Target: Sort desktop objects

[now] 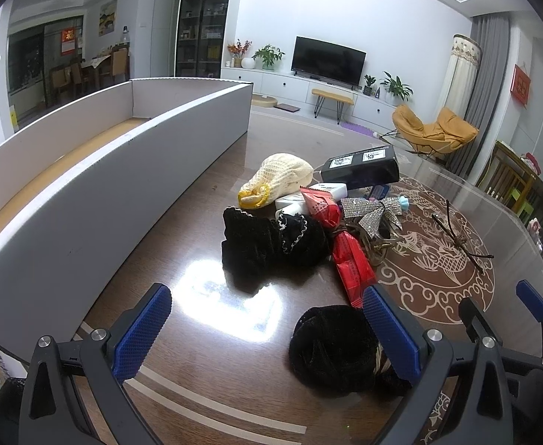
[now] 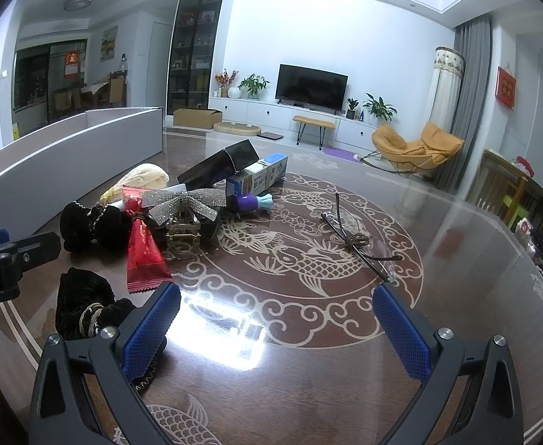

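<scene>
A pile lies on the dark glass table: a black knitted item (image 1: 271, 244), a cream knitted pouch (image 1: 282, 178), a red packet (image 1: 353, 263), a rhinestone bow clip (image 1: 375, 215), a black box (image 1: 364, 167) and thin glasses (image 1: 456, 237). A black furry scrunchie (image 1: 330, 348) lies nearest, against the right finger of my open left gripper (image 1: 267, 333). My right gripper (image 2: 277, 326) is open and empty over the fish pattern, with the scrunchie (image 2: 86, 304) to its left and the glasses (image 2: 356, 241) ahead. The bow clip (image 2: 182, 204) and red packet (image 2: 143, 256) also show there.
A long white open box (image 1: 97, 170) stands along the table's left side. A blue-white carton (image 2: 260, 178) and a purple toy (image 2: 251, 202) lie behind the pile. The table's right edge curves by a wooden chair (image 1: 508, 174). The right gripper shows at the left view's lower right (image 1: 493, 319).
</scene>
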The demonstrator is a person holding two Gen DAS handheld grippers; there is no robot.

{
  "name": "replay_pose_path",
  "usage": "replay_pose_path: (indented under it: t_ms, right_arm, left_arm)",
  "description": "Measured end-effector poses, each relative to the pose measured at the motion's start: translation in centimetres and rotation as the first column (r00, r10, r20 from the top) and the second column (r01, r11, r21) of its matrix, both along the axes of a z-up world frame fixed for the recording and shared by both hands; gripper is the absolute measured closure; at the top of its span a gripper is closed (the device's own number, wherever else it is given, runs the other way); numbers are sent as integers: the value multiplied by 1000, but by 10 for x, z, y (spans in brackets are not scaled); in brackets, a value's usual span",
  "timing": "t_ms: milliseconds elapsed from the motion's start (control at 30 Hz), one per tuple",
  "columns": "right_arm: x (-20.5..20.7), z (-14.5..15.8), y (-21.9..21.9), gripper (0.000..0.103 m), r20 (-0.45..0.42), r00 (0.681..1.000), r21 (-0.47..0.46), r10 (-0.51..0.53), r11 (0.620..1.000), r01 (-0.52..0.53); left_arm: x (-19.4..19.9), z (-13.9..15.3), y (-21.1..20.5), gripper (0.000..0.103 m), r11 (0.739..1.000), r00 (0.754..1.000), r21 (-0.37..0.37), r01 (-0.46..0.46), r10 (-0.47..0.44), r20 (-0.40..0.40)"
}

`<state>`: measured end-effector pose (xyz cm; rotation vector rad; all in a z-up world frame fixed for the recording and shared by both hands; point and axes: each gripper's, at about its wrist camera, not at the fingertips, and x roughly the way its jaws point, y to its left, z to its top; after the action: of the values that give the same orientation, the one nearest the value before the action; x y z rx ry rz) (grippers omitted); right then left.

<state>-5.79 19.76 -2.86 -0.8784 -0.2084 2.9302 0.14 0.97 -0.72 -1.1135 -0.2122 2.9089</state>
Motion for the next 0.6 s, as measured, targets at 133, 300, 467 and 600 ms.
replay_pose_path:
  t_ms: [133, 300, 467, 600]
  right_arm:
    - [0, 0, 0, 0, 1, 1000, 0, 0, 1000, 0]
    - [0, 0, 0, 0, 1, 1000, 0, 0, 1000, 0]
    - [0, -1, 1, 0, 4, 1000, -5, -4, 1000, 4]
    - [0, 0, 3, 0, -6, 1000, -18, -8, 1000, 8]
  left_arm:
    - [0, 0, 0, 0, 1000, 1000, 0, 0, 0, 0]
    - [-1, -1, 1, 0, 1000, 1000, -2, 4, -4, 1]
    - [-1, -3, 2, 0, 1000, 1000, -4, 5, -5, 9]
    - [-2, -4, 2, 0, 1000, 1000, -6, 0, 1, 17]
